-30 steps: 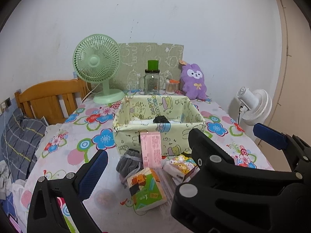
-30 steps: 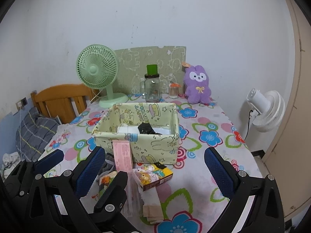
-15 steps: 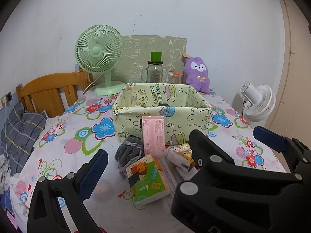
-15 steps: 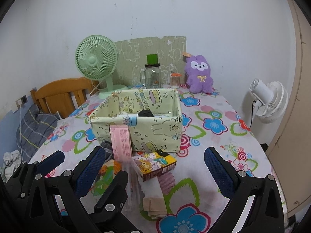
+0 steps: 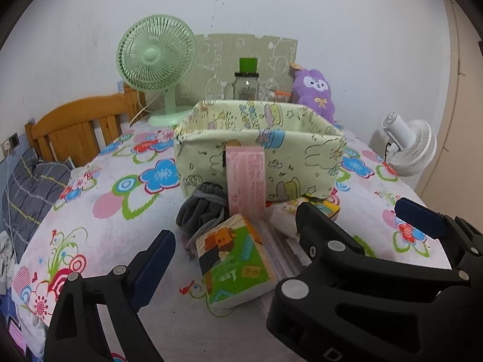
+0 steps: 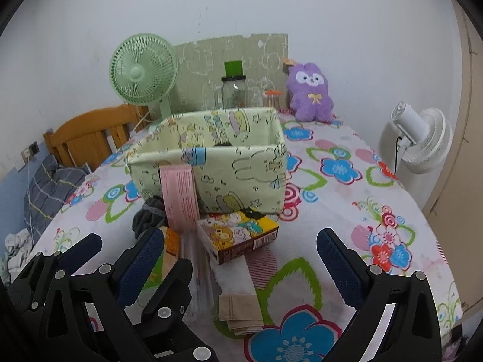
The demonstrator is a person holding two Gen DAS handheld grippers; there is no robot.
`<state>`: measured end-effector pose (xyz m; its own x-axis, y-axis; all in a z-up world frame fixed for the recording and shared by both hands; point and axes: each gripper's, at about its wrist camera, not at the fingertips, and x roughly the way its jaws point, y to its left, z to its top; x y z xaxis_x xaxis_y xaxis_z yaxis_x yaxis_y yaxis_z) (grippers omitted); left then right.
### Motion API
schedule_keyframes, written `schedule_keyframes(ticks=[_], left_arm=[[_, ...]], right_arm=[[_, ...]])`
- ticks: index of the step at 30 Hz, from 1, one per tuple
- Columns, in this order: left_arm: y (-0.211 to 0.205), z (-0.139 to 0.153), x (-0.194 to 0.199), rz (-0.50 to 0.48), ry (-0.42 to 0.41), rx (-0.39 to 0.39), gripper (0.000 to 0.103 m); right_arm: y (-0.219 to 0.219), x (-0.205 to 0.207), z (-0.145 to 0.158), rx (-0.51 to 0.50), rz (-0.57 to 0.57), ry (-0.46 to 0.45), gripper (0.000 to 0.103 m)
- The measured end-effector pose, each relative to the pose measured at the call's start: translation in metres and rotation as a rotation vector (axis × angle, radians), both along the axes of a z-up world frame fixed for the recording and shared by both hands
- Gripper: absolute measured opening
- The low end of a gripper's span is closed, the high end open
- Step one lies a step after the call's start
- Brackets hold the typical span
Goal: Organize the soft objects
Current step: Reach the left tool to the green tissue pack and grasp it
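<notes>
Floral tablecloth seen beyond both jaws, left gripper and right gripper spread wide, green tissue pack framed between left jaws, fabric bin ahead.

I count two tongs, the left tongs and the right tongs. One fabric bin. Two fans: one green fan, one white fan. One purple plush. One glass jar. One pink packet. One grey sock bundle. Two tissue packs: green one, yellow cartoon one. One folded beige napkin stack. One wooden headboard.
</notes>
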<state>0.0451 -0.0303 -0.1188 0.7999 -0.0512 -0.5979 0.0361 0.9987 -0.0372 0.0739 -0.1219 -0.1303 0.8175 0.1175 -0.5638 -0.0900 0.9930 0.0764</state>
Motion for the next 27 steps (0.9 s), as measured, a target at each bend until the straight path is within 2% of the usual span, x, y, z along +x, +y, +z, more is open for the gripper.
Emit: schedule_keyframes(ticks=[8,15,16,18,21,27], left_arm=[[0.011,-0.017,0.014,0.014,0.06,-0.041,0.091],[0.016,-0.036,0.021,0.004,0.139,-0.103,0.083],[0.016,-0.037,0.02,0.005,0.137,-0.106,0.083],[0.016,-0.037,0.019,-0.002,0.126,-0.109,0.074],[0.014,-0.035,0.018,-0.01,0.117,-0.106,0.067],[0.011,-0.032,0.016,-0.013,0.103,-0.093,0.061]], right_arm=[[0.009,0.013,-0.012,-0.009,0.01,0.041,0.102],[0.012,0.021,-0.027,-0.019,0.013,0.083,0.102],[0.012,0.021,-0.028,-0.015,0.015,0.085,0.102],[0.012,0.021,-0.029,-0.008,0.019,0.082,0.102],[0.012,0.022,-0.03,-0.005,0.018,0.083,0.102],[0.011,0.021,-0.029,0.0,0.016,0.081,0.102]])
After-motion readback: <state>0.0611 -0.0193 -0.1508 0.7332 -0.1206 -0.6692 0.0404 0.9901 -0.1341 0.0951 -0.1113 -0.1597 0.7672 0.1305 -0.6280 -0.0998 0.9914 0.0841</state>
